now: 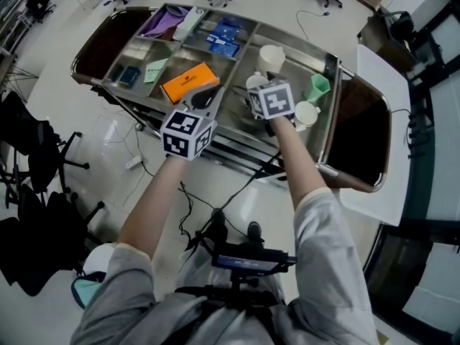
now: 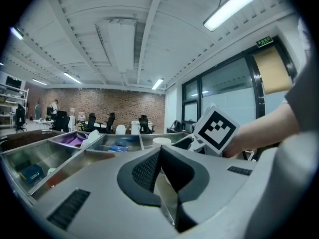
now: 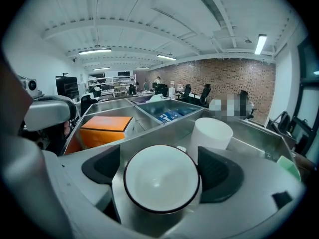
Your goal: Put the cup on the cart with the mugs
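Note:
A white cup with a dark rim (image 3: 161, 178) stands on the steel floor of the cart's (image 1: 332, 131) right compartment, seen from above in the right gripper view. My right gripper (image 3: 161, 171) straddles it with its jaws wide; a gap shows beside the left pad (image 3: 102, 166). In the head view the cup (image 1: 254, 83) peeks out past my right gripper (image 1: 253, 86). Close by stand a tall white mug (image 1: 271, 57), a green mug (image 1: 317, 87) and another white mug (image 1: 307, 112). My left gripper (image 1: 206, 94) hovers over the middle compartment, shut and empty (image 2: 159, 156).
An orange box (image 1: 189, 82) lies in the middle compartment, left of the mugs. Blue packets (image 1: 223, 38) and a purple cloth (image 1: 165, 21) fill the far compartments. A white table (image 1: 381, 121) borders the cart's right end. Office chairs and a floor cable surround the cart.

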The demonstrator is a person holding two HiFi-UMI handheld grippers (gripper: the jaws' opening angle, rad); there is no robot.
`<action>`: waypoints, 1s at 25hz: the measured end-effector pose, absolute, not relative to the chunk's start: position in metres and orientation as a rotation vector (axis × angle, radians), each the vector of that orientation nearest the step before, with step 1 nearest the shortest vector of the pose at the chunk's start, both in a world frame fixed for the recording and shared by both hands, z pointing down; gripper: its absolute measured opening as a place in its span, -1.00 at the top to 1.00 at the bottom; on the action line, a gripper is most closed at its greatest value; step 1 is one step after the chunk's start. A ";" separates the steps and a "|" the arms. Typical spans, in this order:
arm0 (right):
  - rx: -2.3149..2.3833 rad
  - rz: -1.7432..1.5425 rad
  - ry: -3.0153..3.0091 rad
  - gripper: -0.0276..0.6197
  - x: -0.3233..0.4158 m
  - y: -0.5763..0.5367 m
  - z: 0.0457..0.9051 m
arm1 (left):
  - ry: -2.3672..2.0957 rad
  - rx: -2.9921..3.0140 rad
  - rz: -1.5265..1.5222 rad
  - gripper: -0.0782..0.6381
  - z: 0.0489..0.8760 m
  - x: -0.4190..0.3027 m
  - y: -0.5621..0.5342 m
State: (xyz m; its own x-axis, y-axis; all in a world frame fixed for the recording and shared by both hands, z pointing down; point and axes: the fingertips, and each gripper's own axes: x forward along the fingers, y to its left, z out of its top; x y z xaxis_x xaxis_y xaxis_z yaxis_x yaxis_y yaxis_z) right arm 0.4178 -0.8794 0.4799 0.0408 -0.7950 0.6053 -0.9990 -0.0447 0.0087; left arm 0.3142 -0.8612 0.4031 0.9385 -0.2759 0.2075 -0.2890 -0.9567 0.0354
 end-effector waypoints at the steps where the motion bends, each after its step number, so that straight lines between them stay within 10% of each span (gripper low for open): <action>1: 1.902 0.624 -1.805 -0.56 0.417 -0.877 0.477 | -0.443 3.029 0.307 0.78 0.402 0.313 -0.861; 13: 2.076 0.441 -1.924 -0.55 0.396 -0.808 0.381 | -0.464 3.032 0.265 0.78 0.387 0.287 -0.826; 19: 2.151 0.351 -2.017 0.18 0.384 -0.732 0.348 | -0.540 3.016 0.299 0.78 0.388 0.252 -0.798; 25: 2.222 0.357 -1.984 0.41 0.382 -0.661 0.366 | -0.614 2.986 0.332 0.78 0.402 0.213 -0.767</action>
